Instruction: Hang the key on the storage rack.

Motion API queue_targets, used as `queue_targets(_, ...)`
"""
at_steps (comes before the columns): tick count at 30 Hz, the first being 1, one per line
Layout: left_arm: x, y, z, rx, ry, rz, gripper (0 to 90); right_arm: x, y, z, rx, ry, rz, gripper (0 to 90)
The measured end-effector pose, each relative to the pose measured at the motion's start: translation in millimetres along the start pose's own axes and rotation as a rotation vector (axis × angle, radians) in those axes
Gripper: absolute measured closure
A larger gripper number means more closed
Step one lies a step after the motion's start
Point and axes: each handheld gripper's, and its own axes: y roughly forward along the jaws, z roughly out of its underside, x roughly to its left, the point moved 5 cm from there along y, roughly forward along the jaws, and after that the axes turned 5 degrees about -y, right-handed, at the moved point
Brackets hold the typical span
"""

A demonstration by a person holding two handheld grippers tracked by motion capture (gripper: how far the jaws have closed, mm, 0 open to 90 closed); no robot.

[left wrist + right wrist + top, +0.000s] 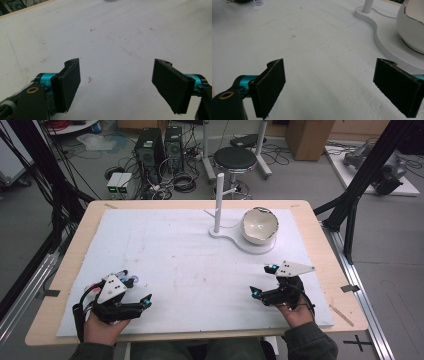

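Observation:
My left gripper rests on the white mat near the front left, held by a hand; in the left gripper view its jaws stand wide apart with only bare mat between them. My right gripper sits at the front right, and in the right gripper view its jaws are also spread wide and empty. A white bowl lies tilted on a white stand base with an upright post at the back right. The bowl and base lie ahead of the right gripper, to its right.
The white mat covers a wooden table. Beyond the far edge stand a black stool, computer towers and loose cables on the floor. Black frame struts rise at the right.

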Motion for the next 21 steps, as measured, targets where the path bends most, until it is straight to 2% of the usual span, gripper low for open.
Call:
queue_targets(11,1.0,-0.2,-0.6,-0.002,0.003,0.004,23.3,-0.1,1.8,0.9,0.012,-0.008,-0.004,9.8)
queue_targets(21,-0.3,-2.0,-2.1,-0.013,0.008,0.010,23.3,0.8,-0.1,1.2,0.005,0.004,-0.007,9.8)
